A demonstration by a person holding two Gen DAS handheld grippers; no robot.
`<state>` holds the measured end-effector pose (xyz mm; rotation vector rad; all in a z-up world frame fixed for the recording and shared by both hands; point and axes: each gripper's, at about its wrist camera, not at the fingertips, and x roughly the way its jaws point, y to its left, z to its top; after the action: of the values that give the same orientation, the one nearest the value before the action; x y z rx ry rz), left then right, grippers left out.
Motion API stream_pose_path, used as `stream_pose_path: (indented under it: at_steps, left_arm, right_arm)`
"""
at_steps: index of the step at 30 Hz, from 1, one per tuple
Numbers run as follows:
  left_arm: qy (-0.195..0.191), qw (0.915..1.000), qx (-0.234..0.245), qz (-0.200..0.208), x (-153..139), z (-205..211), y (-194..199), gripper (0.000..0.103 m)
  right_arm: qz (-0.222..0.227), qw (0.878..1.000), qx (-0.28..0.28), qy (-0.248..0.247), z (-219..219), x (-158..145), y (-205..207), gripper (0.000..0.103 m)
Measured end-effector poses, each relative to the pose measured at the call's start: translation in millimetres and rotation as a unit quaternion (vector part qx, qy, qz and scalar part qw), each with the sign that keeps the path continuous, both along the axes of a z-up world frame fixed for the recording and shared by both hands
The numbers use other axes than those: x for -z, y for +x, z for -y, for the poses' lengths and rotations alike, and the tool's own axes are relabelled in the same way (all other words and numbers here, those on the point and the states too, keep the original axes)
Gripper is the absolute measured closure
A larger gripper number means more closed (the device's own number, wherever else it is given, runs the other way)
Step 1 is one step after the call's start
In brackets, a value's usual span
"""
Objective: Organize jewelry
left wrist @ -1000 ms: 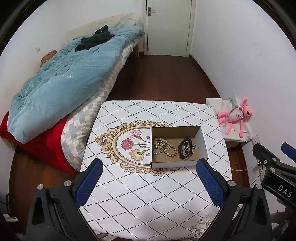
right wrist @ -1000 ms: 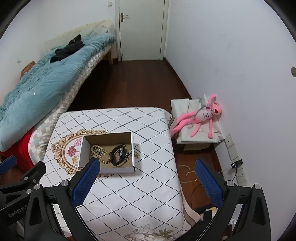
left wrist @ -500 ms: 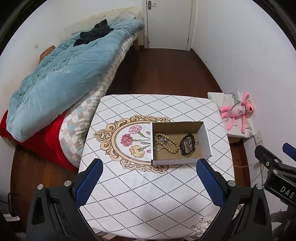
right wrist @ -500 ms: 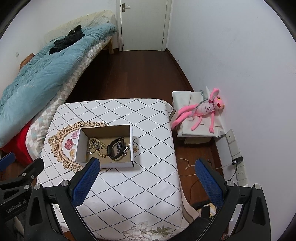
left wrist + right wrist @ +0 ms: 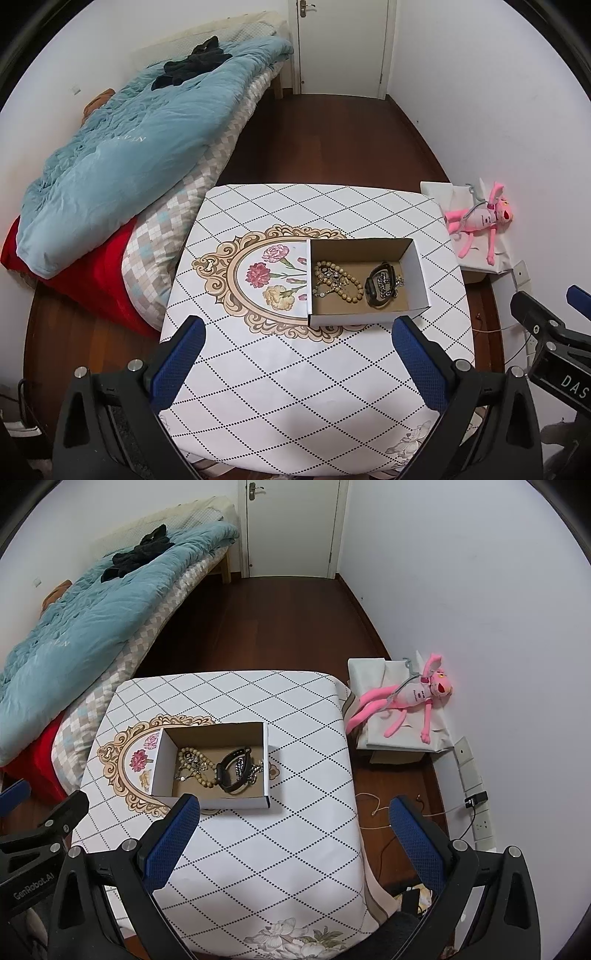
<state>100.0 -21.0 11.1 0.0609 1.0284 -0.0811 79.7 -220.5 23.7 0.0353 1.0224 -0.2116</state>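
Note:
A small open cardboard box [image 5: 417,269] [image 5: 164,760] stands on the table with the diamond-patterned cloth [image 5: 295,387] [image 5: 288,849]. Inside lie a beaded bracelet [image 5: 341,282] [image 5: 192,762], a tangled silver chain [image 5: 328,278] [image 5: 184,771] and a black band [image 5: 373,290] [image 5: 225,771]. My left gripper [image 5: 301,363] is open and empty, held above the table's near side, short of the box. My right gripper [image 5: 295,843] is open and empty, above the table's near right part. Each gripper shows at the edge of the other's view.
A bed with a blue quilt [image 5: 122,147] and red blanket [image 5: 96,273] lies left of the table. A pink plush toy [image 5: 410,698] lies on a white bag by the right wall. Wall sockets with a cable [image 5: 476,801] sit low right. A closed door [image 5: 341,44] is at the back.
Both grippers have risen and pulled back a little, so the table and box sit lower and farther in view. The box and jewelry have not moved. Both stay open.

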Motion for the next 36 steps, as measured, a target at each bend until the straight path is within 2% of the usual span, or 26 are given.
stream_pose_path:
  at_steps: [36]
  left_arm:
    - [0.001, 0.9999, -0.010, 0.007, -2.4, -5.0, -5.0, 0.000]
  right_arm:
    - [-0.002, 1.000, -0.010, 0.006, -6.2, 2.9, -1.7, 0.000]
